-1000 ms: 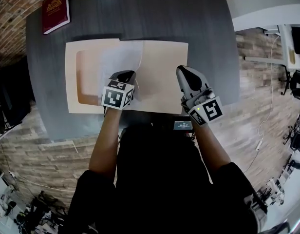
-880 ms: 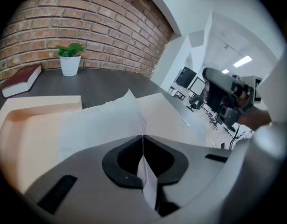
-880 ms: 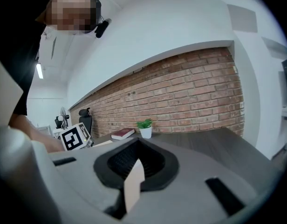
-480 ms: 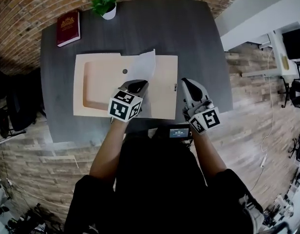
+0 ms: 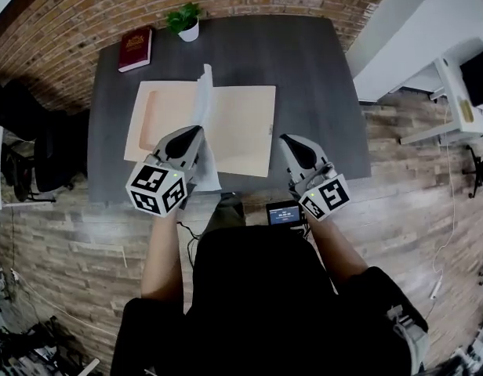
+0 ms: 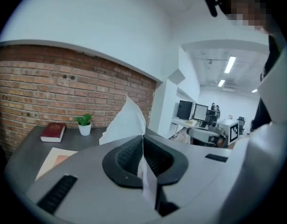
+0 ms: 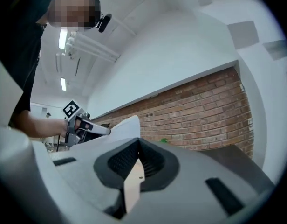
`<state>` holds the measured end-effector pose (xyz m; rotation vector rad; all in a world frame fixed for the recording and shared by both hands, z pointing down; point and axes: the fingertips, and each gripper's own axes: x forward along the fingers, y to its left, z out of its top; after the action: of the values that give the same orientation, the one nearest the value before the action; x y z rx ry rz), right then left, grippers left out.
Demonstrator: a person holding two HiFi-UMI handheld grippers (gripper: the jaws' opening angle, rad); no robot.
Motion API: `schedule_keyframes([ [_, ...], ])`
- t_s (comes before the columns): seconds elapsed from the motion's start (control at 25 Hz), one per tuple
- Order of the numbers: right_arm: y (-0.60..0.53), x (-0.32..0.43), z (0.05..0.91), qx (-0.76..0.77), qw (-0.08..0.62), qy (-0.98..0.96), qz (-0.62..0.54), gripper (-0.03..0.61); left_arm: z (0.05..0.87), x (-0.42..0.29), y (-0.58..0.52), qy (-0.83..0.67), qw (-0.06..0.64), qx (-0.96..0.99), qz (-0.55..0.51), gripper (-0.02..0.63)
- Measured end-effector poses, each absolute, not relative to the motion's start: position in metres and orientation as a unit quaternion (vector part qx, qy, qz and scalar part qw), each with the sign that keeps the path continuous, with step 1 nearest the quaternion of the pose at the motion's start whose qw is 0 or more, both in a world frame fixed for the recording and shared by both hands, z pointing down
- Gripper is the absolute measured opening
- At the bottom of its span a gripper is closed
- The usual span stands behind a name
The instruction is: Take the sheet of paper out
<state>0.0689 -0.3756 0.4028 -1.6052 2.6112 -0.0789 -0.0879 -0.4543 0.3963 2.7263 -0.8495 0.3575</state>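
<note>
A white sheet of paper (image 5: pixel 205 104) stands up on edge above the open tan folder (image 5: pixel 241 128) on the dark table (image 5: pixel 304 61). My left gripper (image 5: pixel 196 131) is shut on the sheet's near end and holds it well above the folder. In the left gripper view the paper (image 6: pixel 127 122) rises from between the closed jaws of that gripper (image 6: pixel 142 141). My right gripper (image 5: pixel 291 142) is at the folder's right edge. In the right gripper view its jaws (image 7: pixel 136 146) are shut on a tan strip of the folder (image 7: pixel 133 181), with the left gripper (image 7: pixel 80 125) and the paper (image 7: pixel 125 127) beyond.
A red book (image 5: pixel 136 48) and a small potted plant (image 5: pixel 187 20) sit at the table's far left corner, by the brick wall. A dark chair (image 5: pixel 45 155) stands left of the table. A small screen device (image 5: pixel 285 214) sits at the person's chest.
The left gripper has risen and come towards the person with the sheet, which has gone from lying on the folder to standing up above it. The right gripper has shifted slightly at the folder's right edge.
</note>
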Motion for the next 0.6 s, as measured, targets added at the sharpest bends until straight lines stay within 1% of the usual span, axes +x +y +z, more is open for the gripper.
schedule_keyframes([
  [0.24,-0.31,0.068,0.4,-0.499,0.05,0.865,-0.023,0.003,0.362,-0.15,-0.386,-0.387,0.098,0.915,0.063,-0.002],
  [0.6,-0.234,0.053,0.404,-0.472,0.065,0.879,-0.032,0.003,0.357,-0.219,-0.286,-0.465,0.084,0.881,0.021,-0.002],
])
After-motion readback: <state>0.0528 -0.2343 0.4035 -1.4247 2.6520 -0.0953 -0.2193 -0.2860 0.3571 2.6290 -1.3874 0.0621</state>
